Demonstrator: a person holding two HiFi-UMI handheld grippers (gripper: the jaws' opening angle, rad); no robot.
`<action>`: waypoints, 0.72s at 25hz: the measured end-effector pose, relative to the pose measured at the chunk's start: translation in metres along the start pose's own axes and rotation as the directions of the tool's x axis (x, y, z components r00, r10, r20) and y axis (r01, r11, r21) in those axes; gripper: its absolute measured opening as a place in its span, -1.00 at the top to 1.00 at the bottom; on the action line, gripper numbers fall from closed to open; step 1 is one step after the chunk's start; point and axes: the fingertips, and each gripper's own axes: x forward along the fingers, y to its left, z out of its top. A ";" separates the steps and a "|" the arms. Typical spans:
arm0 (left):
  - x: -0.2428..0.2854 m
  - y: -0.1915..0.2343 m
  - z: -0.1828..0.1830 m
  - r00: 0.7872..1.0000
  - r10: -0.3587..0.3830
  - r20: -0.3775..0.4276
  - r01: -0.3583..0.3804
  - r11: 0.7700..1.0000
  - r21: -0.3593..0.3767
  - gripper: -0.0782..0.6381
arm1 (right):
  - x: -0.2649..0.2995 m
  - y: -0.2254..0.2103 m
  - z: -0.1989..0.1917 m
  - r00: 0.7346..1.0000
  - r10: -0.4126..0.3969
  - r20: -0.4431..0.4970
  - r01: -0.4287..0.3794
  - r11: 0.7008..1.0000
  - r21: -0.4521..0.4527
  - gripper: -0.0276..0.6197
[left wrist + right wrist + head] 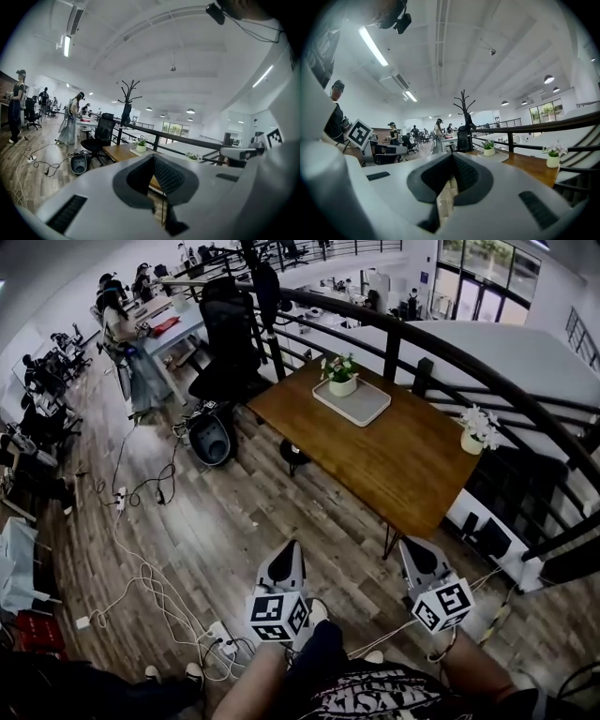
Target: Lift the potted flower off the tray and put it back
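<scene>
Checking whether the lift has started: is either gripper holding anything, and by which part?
Nothing is held. The left gripper and right gripper are both shut and empty; the potted flower sits on its tray.

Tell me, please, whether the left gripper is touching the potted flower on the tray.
Apart. In the head view the left gripper is over the floor, well short of the table, while the potted flower stands on the tray.
</scene>
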 end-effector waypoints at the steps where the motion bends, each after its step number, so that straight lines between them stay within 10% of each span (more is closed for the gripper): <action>1: 0.012 0.012 0.004 1.000 -0.004 0.001 0.004 1.000 0.003 0.76 | 0.017 -0.002 0.000 1.000 -0.006 -0.004 0.006 1.000 -0.003 0.94; 18: 0.136 0.156 0.021 0.998 -0.047 -0.051 0.045 0.998 -0.037 0.76 | 0.206 -0.013 -0.001 0.992 -0.099 -0.083 0.100 0.995 0.001 0.94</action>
